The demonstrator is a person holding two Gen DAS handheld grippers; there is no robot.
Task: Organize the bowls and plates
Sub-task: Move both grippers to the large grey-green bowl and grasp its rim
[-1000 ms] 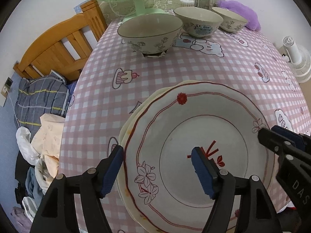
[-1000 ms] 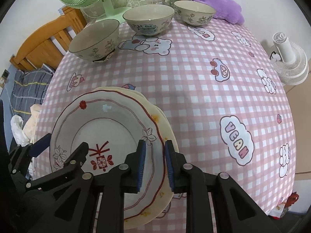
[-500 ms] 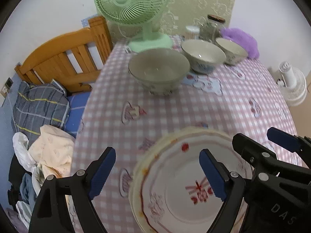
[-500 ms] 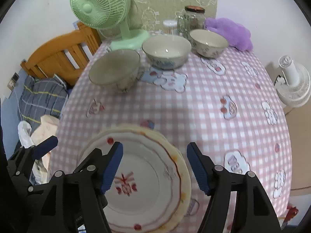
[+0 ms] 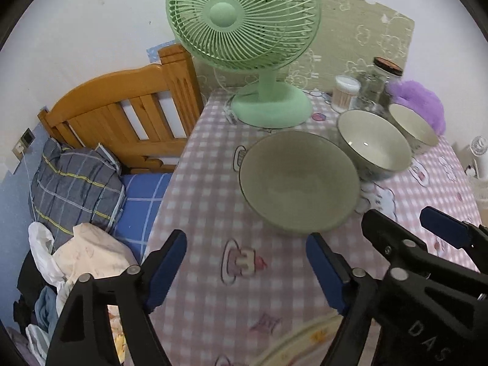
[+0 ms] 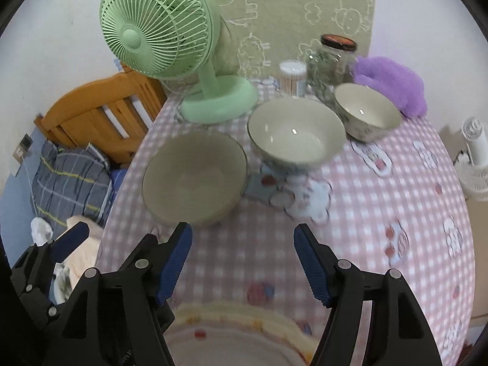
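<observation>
By the table's (image 6: 396, 213) left edge sat the largest bowl (image 6: 195, 180), two smaller bowls (image 6: 294, 134) rightward; stacked plates (image 6: 231, 332) lay at its near edge. Left gripper (image 5: 245, 270), jaws just narrowed, and right gripper (image 6: 242, 259), both released, should straddle that bowl's rim squarely before closing.

Green fan (image 6: 158, 27), glass jar (image 6: 332, 61), purple plush (image 6: 393, 85) along pink checked tablecloth's (image 6: 381, 213) far edge.
</observation>
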